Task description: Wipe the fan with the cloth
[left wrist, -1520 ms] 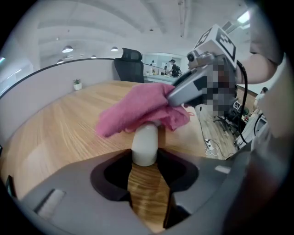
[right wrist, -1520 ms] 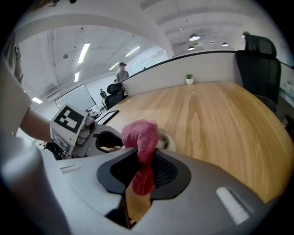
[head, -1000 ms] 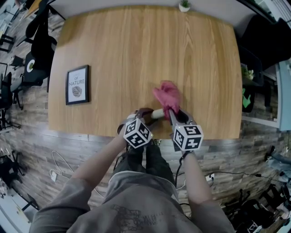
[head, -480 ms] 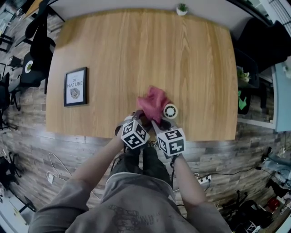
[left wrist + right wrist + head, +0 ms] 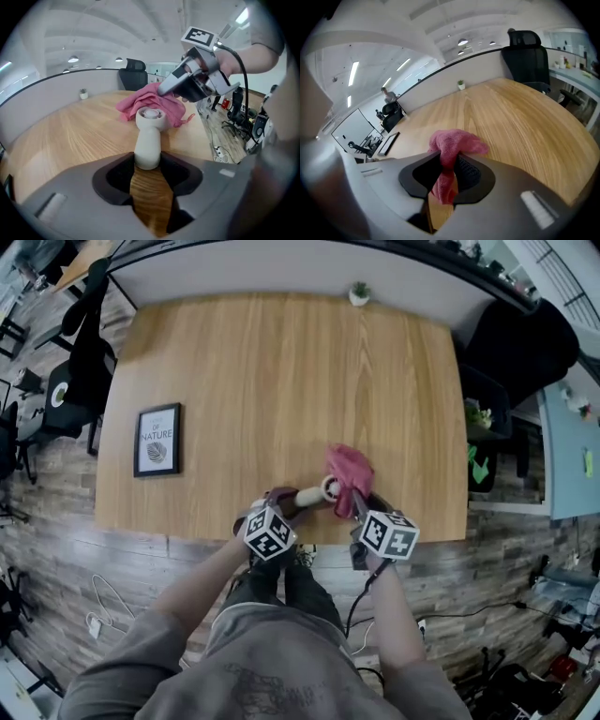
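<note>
Pink cloth sits bunched near the front edge of a light wood surface, right up against the round head of a small white fan. A person stands at that edge w/ both arms reaching fwd. Each hand holds a tool w/ a marker cube on top.

Left tool: jaws clamped on the base of the fan's handle, held partway apart because the handle fills the gap. The fan points away from this tool & toward the cloth. In the left gripper view the fan rises from btwn the jaws, w/ the cloth draped behind & around its head. The right tool comes in from upper right, its tip in the cloth.

Right tool: jaws pinched narrow on a fold of the cloth. Most of the fabric puffs out beyond the tips & a strip hangs down btwn the jaws.

Elsewhere on the surface: a framed print lies well off to the left, & a tiny potted plant stands at the far edge. A black office chair sits beyond the far side.
</note>
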A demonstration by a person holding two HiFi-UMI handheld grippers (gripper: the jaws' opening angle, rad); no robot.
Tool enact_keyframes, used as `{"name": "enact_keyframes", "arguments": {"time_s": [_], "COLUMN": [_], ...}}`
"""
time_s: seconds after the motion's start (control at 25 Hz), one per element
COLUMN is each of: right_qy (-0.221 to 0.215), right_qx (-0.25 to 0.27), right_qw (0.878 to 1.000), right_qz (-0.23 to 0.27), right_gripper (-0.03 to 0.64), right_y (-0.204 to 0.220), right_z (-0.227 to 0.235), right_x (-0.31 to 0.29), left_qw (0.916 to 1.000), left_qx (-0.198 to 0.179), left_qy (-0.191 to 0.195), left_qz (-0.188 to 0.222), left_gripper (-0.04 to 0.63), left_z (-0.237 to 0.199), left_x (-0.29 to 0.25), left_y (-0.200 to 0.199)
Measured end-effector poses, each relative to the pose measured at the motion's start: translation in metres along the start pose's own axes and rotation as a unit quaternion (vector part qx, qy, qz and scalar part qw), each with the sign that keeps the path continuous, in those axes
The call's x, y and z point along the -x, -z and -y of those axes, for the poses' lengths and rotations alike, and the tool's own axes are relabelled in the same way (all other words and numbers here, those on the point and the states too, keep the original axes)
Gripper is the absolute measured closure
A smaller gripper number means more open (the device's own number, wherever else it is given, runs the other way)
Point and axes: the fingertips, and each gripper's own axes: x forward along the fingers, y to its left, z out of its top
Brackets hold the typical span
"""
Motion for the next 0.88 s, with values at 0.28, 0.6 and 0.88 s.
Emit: {"name": "enact_keyframes", "arguments": {"time_s": [0.28, 0.6, 0.88], "right_qy": [-0.013, -0.032, -0.054], "right_qx": [0.002, 0.085, 0.135], "right_qw": [0.999, 0.987, 0.966], "right_qz": [0.052, 0.131, 0.213], "right_gripper": [0.535, 0.535, 0.535], "right_y": [-0.039, -0.095, -0.153], "right_z": [-0.01, -0.058, -0.103], "right_x": [0.052, 0.12, 0.177], "left_qw": [0.9988, 0.994, 0.9793], "left_qx": [-0.014, 0.056, 0.031], "left_qy": [-0.025, -0.08, -0.133], "left_qz": [-0.04, 0.05, 0.149], "left_gripper": [0.337, 0.367, 0.422], "left_z": [0.0, -0.037, -0.081], "left_x": [0.015, 0.084, 0.168], "left_y": [-0.01, -0.065, -0.16]}}
